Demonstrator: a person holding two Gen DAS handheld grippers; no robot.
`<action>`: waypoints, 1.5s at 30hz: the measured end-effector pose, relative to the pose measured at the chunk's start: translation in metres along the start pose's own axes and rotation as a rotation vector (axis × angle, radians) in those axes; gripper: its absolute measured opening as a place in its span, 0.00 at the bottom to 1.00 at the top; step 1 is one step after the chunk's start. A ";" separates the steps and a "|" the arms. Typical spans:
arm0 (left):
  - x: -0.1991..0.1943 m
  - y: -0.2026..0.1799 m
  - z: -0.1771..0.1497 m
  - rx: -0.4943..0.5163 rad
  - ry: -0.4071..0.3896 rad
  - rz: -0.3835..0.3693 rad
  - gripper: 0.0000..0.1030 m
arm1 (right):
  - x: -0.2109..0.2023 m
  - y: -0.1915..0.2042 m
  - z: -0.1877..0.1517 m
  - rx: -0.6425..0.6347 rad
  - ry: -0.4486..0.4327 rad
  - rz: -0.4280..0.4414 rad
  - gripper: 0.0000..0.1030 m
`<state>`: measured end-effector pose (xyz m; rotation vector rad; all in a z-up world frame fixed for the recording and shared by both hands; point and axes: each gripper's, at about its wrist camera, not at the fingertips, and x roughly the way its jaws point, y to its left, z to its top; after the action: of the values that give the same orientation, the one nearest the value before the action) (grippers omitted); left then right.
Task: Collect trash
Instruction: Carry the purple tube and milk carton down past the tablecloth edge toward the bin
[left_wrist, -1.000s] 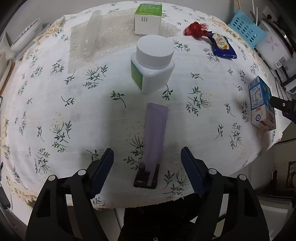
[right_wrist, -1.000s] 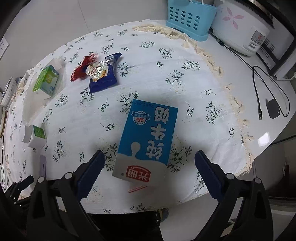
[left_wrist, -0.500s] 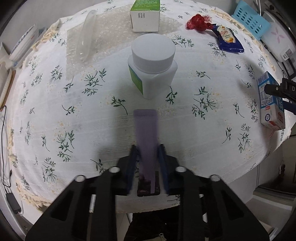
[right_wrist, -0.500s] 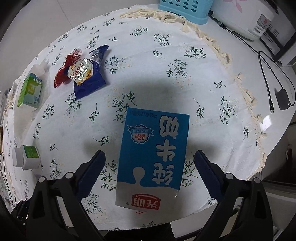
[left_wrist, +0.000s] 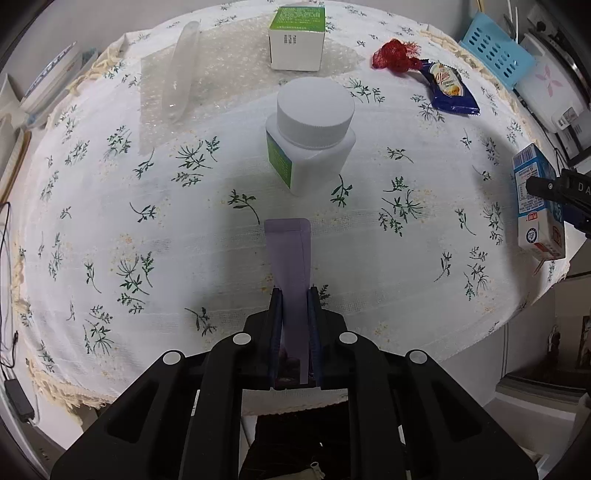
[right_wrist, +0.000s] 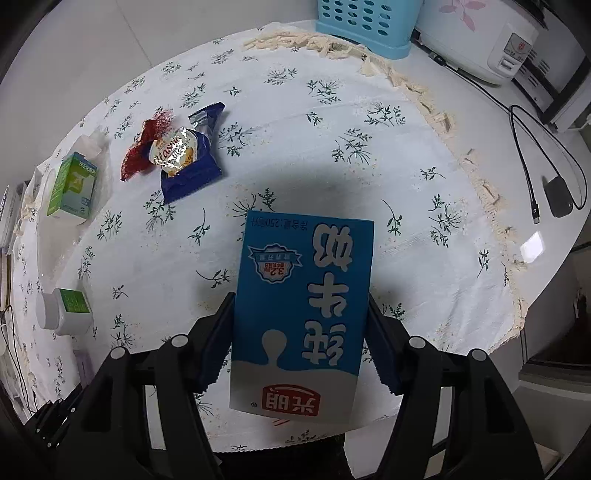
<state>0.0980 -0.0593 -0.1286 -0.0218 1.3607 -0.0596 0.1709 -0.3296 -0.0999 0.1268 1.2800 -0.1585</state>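
My left gripper (left_wrist: 294, 295) is shut on a flat purple packet (left_wrist: 289, 258), which sticks out forward over the floral tablecloth (left_wrist: 147, 240). My right gripper (right_wrist: 301, 306) is shut on a blue milk carton (right_wrist: 303, 299), its fingers pressed against the carton's two sides near the table's front edge. The carton (left_wrist: 537, 203) and the right gripper also show at the right edge of the left wrist view. The purple packet's end (right_wrist: 83, 363) shows at the lower left of the right wrist view.
A white bottle with a green label (left_wrist: 310, 136), a green-and-white box (left_wrist: 297, 37), bubble wrap (left_wrist: 177, 85), red netting (left_wrist: 395, 55) and a blue snack wrapper (left_wrist: 450, 88) lie on the table. A blue basket (right_wrist: 365, 22), a rice cooker (right_wrist: 480, 33) and a cable (right_wrist: 532, 147) lie beyond.
Both grippers have shut: the left closed on the purple packet and raised its far end, the right moved forward and closed on the milk carton.
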 end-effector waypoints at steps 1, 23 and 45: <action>-0.003 0.000 -0.004 0.000 -0.007 0.001 0.12 | -0.003 0.000 -0.002 -0.002 -0.005 0.005 0.61; -0.059 0.005 -0.028 -0.041 -0.104 -0.062 0.12 | -0.079 0.030 -0.061 -0.120 -0.138 0.091 0.61; -0.086 -0.012 -0.068 -0.044 -0.142 -0.099 0.12 | -0.114 0.034 -0.121 -0.184 -0.183 0.134 0.61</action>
<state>0.0135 -0.0652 -0.0584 -0.1283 1.2186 -0.1099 0.0316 -0.2685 -0.0248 0.0383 1.0940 0.0618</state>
